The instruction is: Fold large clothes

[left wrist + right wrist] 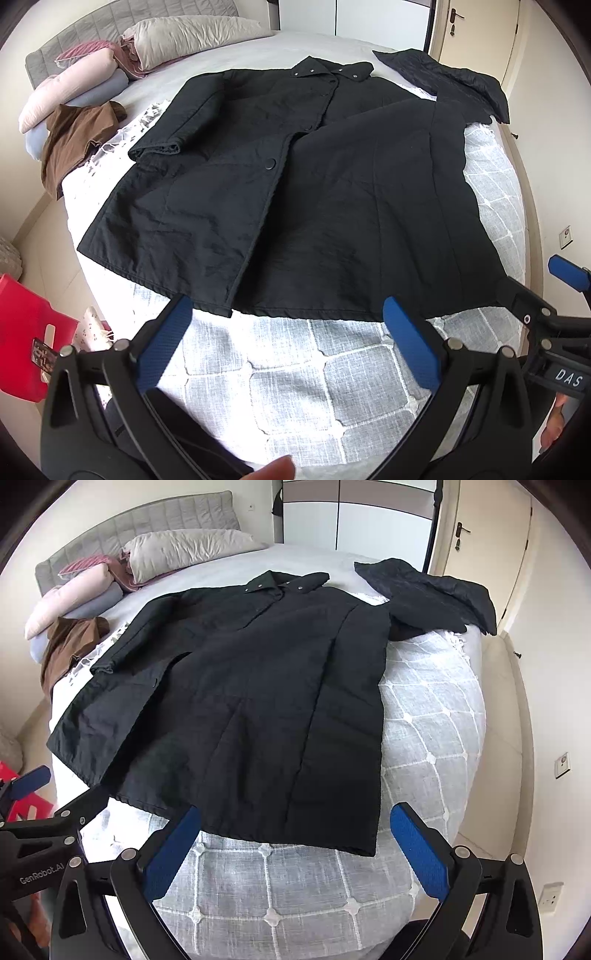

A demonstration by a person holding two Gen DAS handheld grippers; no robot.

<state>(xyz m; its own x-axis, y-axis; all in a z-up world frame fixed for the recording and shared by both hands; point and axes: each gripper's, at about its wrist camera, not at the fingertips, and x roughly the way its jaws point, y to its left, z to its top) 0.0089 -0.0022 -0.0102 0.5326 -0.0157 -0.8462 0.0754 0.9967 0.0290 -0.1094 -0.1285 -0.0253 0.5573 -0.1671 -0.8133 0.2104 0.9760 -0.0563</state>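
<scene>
Both the left gripper and right gripper are held released; the coat could slide off the bed's near edge if tugged.

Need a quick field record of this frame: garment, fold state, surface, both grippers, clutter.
garment: black coat, lying flat, collar toward the headboard
fold state: its right side is folded in over the front; one sleeve lies across the other side
surface: bed with a grey checked blanket
left gripper: open, empty, near the hem
right gripper: open, empty, near the hem
clutter: second dark garment by the far corner, brown garment, pillows
</scene>
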